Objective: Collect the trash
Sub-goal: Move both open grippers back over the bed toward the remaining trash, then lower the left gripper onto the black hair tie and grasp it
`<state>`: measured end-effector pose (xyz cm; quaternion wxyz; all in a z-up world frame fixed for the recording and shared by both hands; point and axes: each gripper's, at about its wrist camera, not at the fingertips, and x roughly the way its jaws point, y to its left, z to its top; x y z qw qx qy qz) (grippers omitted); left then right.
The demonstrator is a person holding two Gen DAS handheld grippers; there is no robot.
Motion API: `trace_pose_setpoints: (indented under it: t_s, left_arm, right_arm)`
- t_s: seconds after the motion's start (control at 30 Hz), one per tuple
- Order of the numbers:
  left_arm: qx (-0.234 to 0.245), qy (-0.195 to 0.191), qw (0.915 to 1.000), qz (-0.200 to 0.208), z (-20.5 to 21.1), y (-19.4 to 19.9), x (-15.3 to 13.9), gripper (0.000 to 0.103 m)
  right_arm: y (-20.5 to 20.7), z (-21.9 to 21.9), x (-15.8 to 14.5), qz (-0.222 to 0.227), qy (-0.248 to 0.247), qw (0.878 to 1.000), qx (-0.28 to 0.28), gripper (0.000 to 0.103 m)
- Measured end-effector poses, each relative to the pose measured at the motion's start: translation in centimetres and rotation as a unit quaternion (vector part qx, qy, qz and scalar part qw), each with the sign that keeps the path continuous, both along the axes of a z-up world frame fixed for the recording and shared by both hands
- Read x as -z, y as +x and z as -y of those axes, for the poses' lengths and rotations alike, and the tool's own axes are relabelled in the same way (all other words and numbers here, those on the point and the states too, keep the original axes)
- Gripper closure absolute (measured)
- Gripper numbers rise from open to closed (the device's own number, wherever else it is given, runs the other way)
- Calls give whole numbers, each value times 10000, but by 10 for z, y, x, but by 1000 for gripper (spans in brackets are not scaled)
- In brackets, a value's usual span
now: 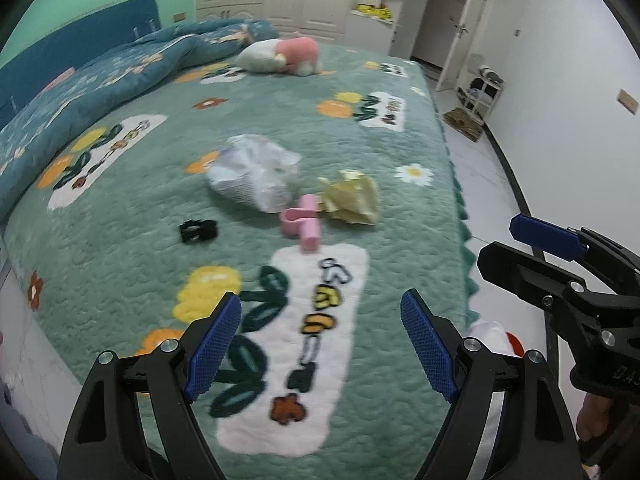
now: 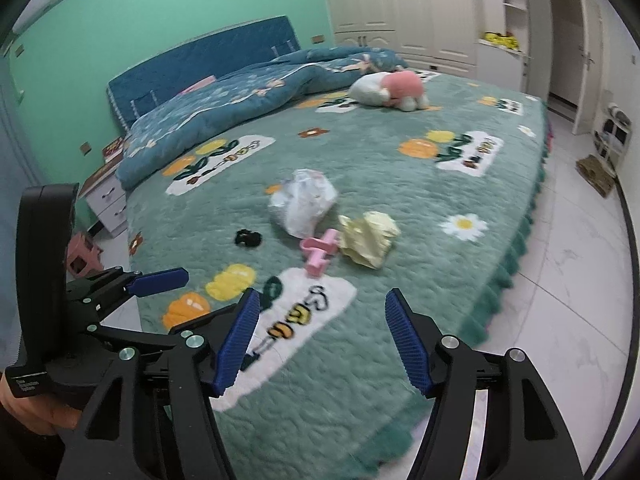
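Bed [image 1: 132, 216] with a green flowered cover, seen from its foot end. Near the frame centre lie the pieces of trash: a crumpled white bag [image 1: 256, 174], and just to its right a crumpled yellow paper [image 1: 354, 200]. A pink clip [image 1: 302, 222] lies in front of them, touching the paper's left edge. A small black item [image 1: 198, 231] sits apart at centre left; what it is cannot be told. A plush toy [image 1: 280, 55], pink and white, rests at upper centre beside a rumpled blue quilt [image 1: 100, 80] at upper left.

Left gripper [image 1: 320, 344], lower centre: fingers spread wide, nothing between them, above the near part of the cover. Right gripper [image 2: 322, 342], lower centre of its own view: fingers likewise released and empty, short of the trash. Each gripper shows at the other view's edge. White floor [image 2: 560, 280] at right.
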<state>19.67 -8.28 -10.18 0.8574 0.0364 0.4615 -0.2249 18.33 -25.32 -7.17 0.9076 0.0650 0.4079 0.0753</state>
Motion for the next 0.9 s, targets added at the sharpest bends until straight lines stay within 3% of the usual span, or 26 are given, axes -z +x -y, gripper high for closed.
trace_pose_setpoints:
  t_s: [0.57,0.9]
  left_arm:
    - [-472,150,9974,-514,-41,72,40,21]
    - [-500,419,9954,-697,-55,124,73,21]
  right_arm:
    - [92,-35,39,-439,94,9981,-422,37]
    - [135,-41,81,-775,161,9961,-388,37]
